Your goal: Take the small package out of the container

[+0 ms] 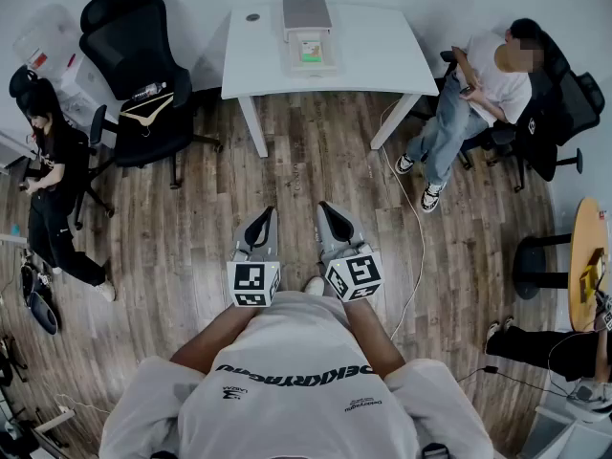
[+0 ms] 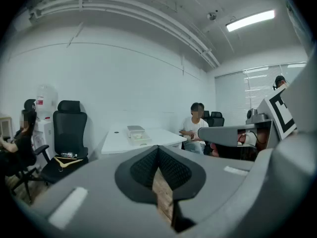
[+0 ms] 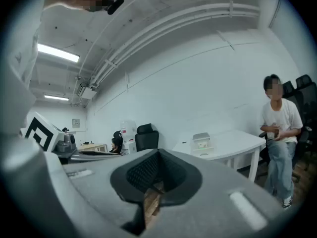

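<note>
A clear plastic container [image 1: 310,52] sits at the far side of a white table [image 1: 382,55], with a grey box [image 1: 306,12] behind it. Something small with a green label, the package [image 1: 310,50], shows inside it. Both grippers are held close to my body, far short of the table. My left gripper [image 1: 260,220] has its jaws together and nothing between them. My right gripper [image 1: 330,210] looks the same. In the left gripper view the container [image 2: 136,133] lies far beyond the gripper [image 2: 158,150]. The right gripper view also shows the container [image 3: 201,143] past the gripper [image 3: 158,155].
A black office chair [image 1: 134,55] carrying a wooden hanger and a bottle stands left of the table. One person [image 1: 478,94] sits at the table's right end, another [image 1: 53,180] stands at far left. A white cable [image 1: 416,237] trails over the wooden floor.
</note>
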Demonstrator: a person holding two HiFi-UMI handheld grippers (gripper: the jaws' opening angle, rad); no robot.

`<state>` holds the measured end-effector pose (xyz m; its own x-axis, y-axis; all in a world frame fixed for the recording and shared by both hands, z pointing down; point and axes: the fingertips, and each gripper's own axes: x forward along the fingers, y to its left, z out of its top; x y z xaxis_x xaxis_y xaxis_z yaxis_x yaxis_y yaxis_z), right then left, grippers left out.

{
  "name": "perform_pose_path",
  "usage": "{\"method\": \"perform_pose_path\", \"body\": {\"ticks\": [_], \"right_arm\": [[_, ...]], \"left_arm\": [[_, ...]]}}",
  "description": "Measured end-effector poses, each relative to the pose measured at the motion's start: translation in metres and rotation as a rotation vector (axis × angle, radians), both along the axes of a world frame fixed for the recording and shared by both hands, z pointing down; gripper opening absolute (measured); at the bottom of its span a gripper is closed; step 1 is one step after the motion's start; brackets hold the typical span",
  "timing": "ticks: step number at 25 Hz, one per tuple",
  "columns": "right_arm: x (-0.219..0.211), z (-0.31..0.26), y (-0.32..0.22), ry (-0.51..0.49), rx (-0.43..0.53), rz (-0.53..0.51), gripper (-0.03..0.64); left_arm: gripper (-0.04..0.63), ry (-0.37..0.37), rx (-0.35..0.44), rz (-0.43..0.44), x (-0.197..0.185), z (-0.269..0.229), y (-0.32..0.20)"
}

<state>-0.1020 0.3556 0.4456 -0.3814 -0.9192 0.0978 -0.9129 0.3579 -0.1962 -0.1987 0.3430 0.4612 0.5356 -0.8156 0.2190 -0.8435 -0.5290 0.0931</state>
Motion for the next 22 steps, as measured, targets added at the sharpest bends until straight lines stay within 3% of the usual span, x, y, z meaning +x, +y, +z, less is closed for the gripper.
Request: {"method": "perform_pose_path", "body": {"ticks": [22], "right_arm": [[0.062, 0.000, 0.013, -0.012, 0.044, -0.048, -0.002]], "left_arm": [[0.003, -0.010, 0.024, -0.021, 0.066, 0.003, 0.022]]}}
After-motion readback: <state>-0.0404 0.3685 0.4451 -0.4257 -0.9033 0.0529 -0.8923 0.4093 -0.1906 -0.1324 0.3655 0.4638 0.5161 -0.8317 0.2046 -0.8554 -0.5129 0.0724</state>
